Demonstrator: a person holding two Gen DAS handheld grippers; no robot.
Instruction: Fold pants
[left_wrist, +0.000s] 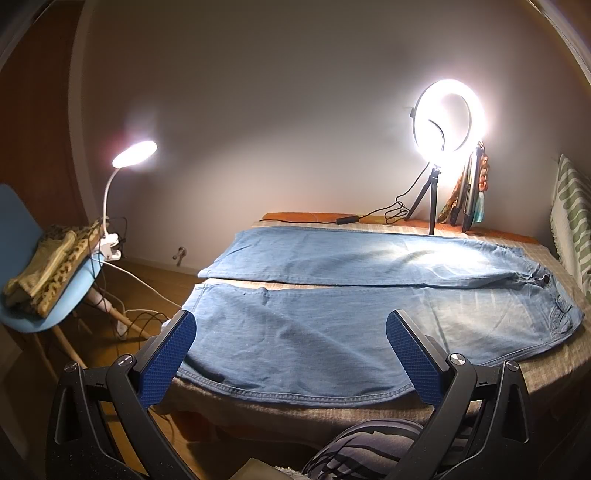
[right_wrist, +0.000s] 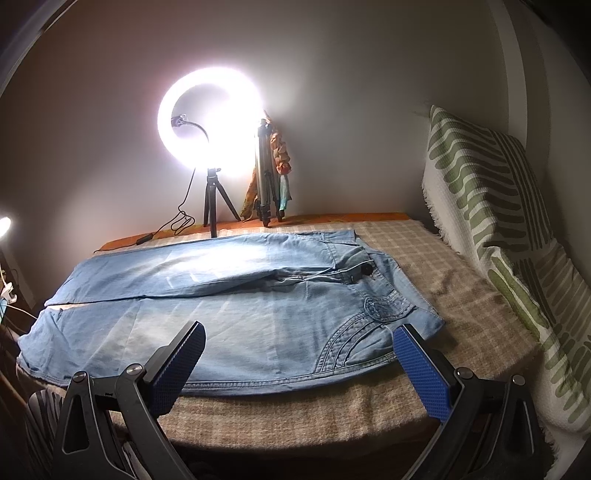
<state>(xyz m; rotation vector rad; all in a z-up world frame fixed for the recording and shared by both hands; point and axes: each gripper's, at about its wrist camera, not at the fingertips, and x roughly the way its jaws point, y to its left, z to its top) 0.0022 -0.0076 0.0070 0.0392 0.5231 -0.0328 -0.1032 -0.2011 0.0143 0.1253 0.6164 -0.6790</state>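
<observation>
The bed (right_wrist: 424, 251), covered in a beige checked blanket, fills the space ahead of both pairs of fingers. On it a pair of light blue jeans (left_wrist: 332, 332) lies flat and unfolded, its long axis running crosswise to the fingers: waistband toward the right, leg hems toward the left, the two legs side by side, one nearer and one farther. A green-and-white patterned cushion (right_wrist: 498, 221) leans at the right end of the bed, beyond the waistband. A lit ring light (right_wrist: 210, 118) on a tripod stands past the far leg.

The left gripper (left_wrist: 291, 350) hovers over the near leg toward its hem end, its fingers spread wide and holding nothing. The right gripper (right_wrist: 299, 354) hovers over the near hip and front pocket, its fingers also spread wide and empty.
</observation>
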